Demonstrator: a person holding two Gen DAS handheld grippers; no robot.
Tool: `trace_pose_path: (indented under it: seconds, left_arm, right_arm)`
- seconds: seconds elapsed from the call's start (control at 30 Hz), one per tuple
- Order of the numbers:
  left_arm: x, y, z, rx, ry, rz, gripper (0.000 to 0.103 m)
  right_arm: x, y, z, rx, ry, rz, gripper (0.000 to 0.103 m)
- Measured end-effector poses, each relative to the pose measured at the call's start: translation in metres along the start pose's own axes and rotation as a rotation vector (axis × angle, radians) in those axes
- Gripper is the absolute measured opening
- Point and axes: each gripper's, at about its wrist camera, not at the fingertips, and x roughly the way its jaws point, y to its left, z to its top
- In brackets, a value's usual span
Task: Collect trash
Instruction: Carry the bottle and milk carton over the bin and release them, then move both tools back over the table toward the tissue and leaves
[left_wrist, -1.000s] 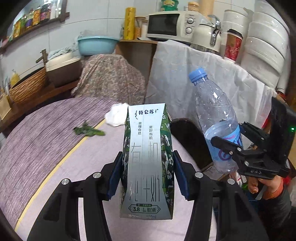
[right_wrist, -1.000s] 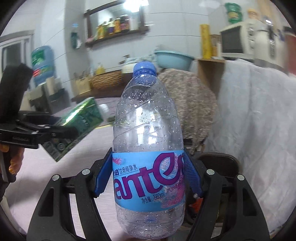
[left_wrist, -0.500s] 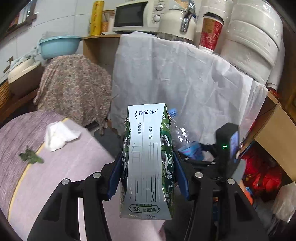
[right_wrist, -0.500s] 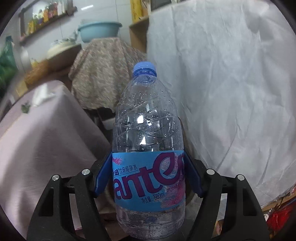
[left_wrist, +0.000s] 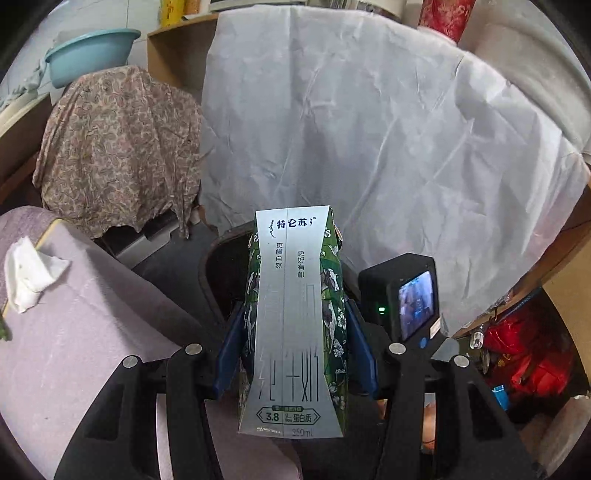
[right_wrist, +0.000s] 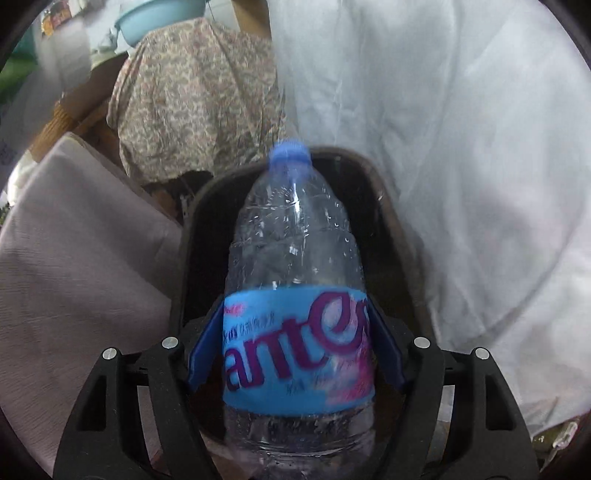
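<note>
My left gripper (left_wrist: 295, 354) is shut on a green and silver milk carton (left_wrist: 291, 332), held upright past the table's edge. Behind the carton is the dark trash bin (left_wrist: 218, 266), mostly hidden. My right gripper (right_wrist: 295, 354) holds an empty clear water bottle (right_wrist: 295, 295) with a blue cap and blue label, right above the open mouth of the dark bin (right_wrist: 184, 258). The bottle looks blurred and slightly lower between the blue pads (right_wrist: 205, 350). The back of the right gripper's camera (left_wrist: 402, 295) shows just right of the carton.
The table with a mauve cloth (left_wrist: 74, 332) lies to the left, with a crumpled white tissue (left_wrist: 26, 273) on it. A white sheet (left_wrist: 369, 129) drapes a shelf behind the bin. A patterned cloth (left_wrist: 118, 147) covers something at back left. Red bags (left_wrist: 524, 354) sit low right.
Both grippers swung right off the table and tipped down toward the bin. The bottle now hangs over the bin's mouth and looks motion-blurred. The carton is still held.
</note>
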Motion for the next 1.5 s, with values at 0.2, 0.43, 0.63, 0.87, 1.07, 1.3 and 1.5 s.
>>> trace_pose_path:
  seconds: [0.2,0.43,0.63,0.87,1.07,1.3,1.5]
  left_arm:
    - [0.025,-0.006,0.005,-0.007,0.031,0.012,0.052]
    - [0.051,-0.005,0.009,-0.029,0.062,0.041,0.052]
    - [0.061,-0.013,0.009,-0.006,0.071,0.049,0.063]
    - [0.022,-0.018,-0.001,0.057,-0.016,0.061,0.088]
    - [-0.027,-0.007,-0.009,0.035,-0.059,0.007,0.093]
    - [-0.089,0.019,-0.039,0.039,-0.141,0.035,0.095]
    - [-0.132,0.065,-0.063,-0.009,-0.189,0.108,0.096]
  right_arm:
    - [0.01,-0.008,-0.016,0.038,0.005,-0.034,0.077]
    - [-0.035,-0.027,-0.032,0.094,-0.132,-0.093,0.079]
    - [-0.064,-0.052,-0.051,0.175,-0.156,-0.187,0.08]
    - [-0.088,-0.055,-0.064,0.25,-0.179,-0.168,0.08]
    - [-0.108,-0.025,-0.061,0.204,-0.206,-0.112,0.08]
    - [-0.133,0.021,-0.067,0.135,-0.23,-0.036,0.083]
    - [-0.159,0.074,-0.057,0.046,-0.263,0.048,0.083]
